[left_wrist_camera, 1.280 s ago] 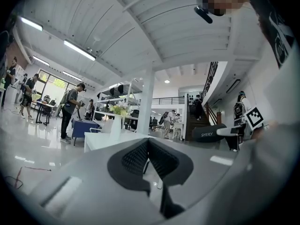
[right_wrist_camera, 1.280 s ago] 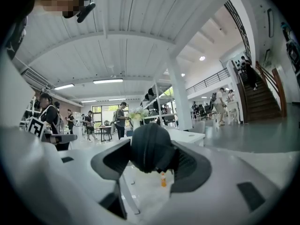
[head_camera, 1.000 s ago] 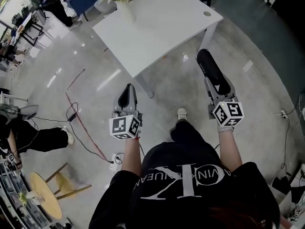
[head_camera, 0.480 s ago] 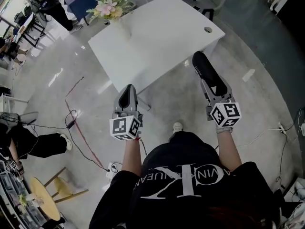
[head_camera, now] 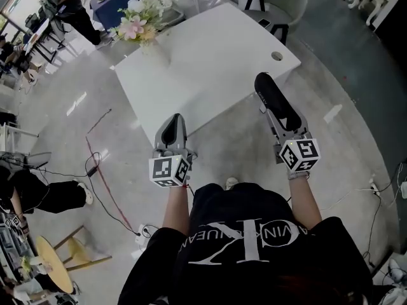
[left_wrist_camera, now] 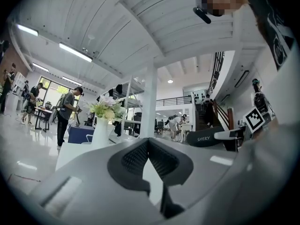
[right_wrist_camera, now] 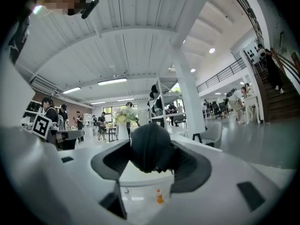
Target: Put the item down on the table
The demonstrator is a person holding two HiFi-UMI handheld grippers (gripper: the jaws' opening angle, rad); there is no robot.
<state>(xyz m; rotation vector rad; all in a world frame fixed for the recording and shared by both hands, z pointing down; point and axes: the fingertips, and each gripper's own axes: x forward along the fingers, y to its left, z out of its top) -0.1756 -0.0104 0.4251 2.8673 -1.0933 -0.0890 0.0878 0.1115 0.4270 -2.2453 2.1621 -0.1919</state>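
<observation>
Your left gripper (left_wrist_camera: 149, 143) fills the lower part of the view, its dark ribbed pads (left_wrist_camera: 133, 157) meeting at the tips, with nothing caught between them and only a narrow wedge of white showing lower down. Beyond the tips lies the white table (left_wrist_camera: 75, 152), and on its far side stands a white vase of pale flowers (left_wrist_camera: 104, 121), upright. To the right you see a black item (left_wrist_camera: 205, 137) lettered SHERY, held out level by your right gripper (left_wrist_camera: 230, 136). Behind rise a white column (left_wrist_camera: 149, 97) and a staircase (left_wrist_camera: 219, 109); a person (left_wrist_camera: 65, 114) stands at far left.
</observation>
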